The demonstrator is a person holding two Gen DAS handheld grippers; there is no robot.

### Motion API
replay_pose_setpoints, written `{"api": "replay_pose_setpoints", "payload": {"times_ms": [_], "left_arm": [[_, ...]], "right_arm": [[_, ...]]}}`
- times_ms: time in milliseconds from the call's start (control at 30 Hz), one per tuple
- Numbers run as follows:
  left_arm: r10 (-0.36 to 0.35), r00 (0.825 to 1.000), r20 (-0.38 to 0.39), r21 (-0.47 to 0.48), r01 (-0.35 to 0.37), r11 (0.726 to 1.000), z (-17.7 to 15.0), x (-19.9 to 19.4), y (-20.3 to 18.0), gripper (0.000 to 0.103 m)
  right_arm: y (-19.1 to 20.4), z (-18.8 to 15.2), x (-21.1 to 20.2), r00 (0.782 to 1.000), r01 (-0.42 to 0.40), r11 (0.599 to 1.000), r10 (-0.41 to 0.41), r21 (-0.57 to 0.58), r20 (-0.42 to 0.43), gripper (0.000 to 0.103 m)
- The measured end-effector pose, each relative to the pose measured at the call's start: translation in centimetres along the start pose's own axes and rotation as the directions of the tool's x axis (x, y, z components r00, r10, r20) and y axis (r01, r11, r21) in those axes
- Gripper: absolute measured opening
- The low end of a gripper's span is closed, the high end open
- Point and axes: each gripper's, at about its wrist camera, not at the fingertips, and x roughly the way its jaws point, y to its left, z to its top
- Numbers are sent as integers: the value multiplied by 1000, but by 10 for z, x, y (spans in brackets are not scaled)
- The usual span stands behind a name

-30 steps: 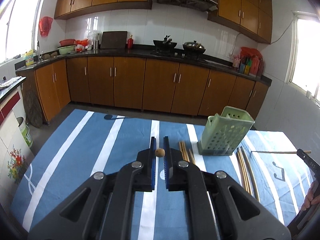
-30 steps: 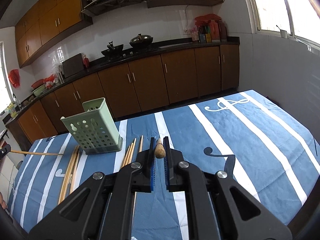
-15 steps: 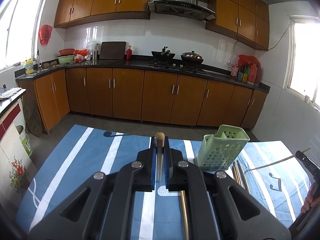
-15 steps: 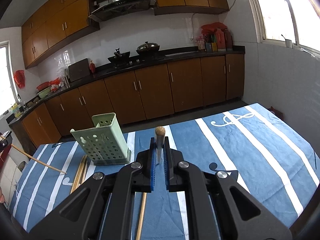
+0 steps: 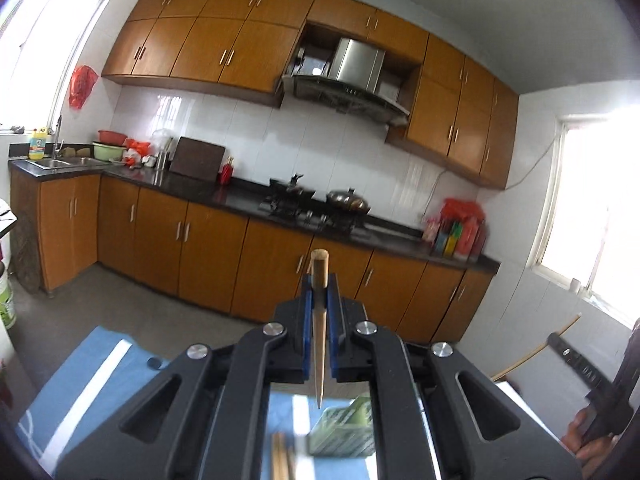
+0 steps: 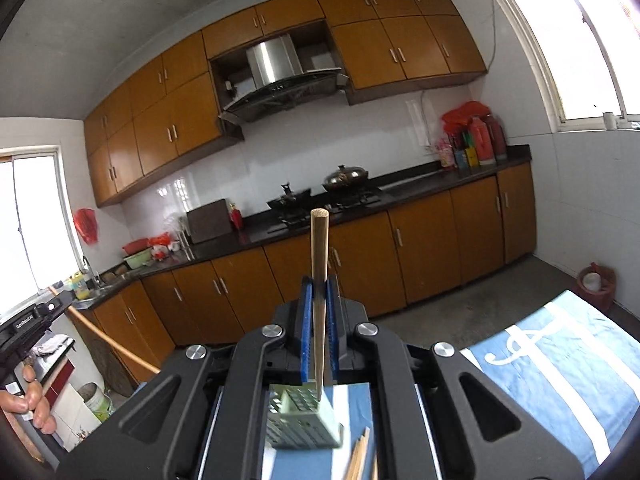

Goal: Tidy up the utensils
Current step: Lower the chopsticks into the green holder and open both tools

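The left tool (image 5: 319, 288) has its blue pads pressed onto a wooden chopstick (image 5: 319, 320), which stands upright between them, blunt end above the pads and thin tip hanging below. The right tool (image 6: 319, 290) pinches a second chopstick (image 6: 319, 300) in the same way, upright, with more of its length standing above the pads.

Below the left tool's tip, blurred, sits the green utensil holder (image 5: 344, 428) on the blue striped tablecloth (image 5: 92, 372) of the tabletop, with loose chopsticks (image 5: 282, 456) lying just beside it. In the right wrist view the holder (image 6: 304, 420) lies directly under the hanging tip of the held chopstick, and more loose chopsticks (image 6: 360, 456) lie near its base.

At the edge of each view the other tool appears, gripped by a hand (image 6: 28, 404), its chopstick slanting out. Beyond both tools runs a kitchen with wooden cabinets (image 5: 208, 248), a dark counter and a range hood (image 6: 276, 76).
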Motion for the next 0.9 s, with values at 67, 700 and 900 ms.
{"api": "replay_pose_setpoints", "payload": {"times_ms": [67,700,900], "left_arm": [[-18,1000,11,-17,18,1000,-1,6,-7,8],[-44,987,-156,36,50,998,-87,82,-33,8],[-39,982,-185,53,49,997,-92,81,-33,14]], "right_arm": [[4,-1,5,1000,-20,1000,20,-5,4,8],[17,-52,53,988,1,997,-13,-82,-152,8],[16,-50,46,989,23,997,-34,-74,-142,36]]}}
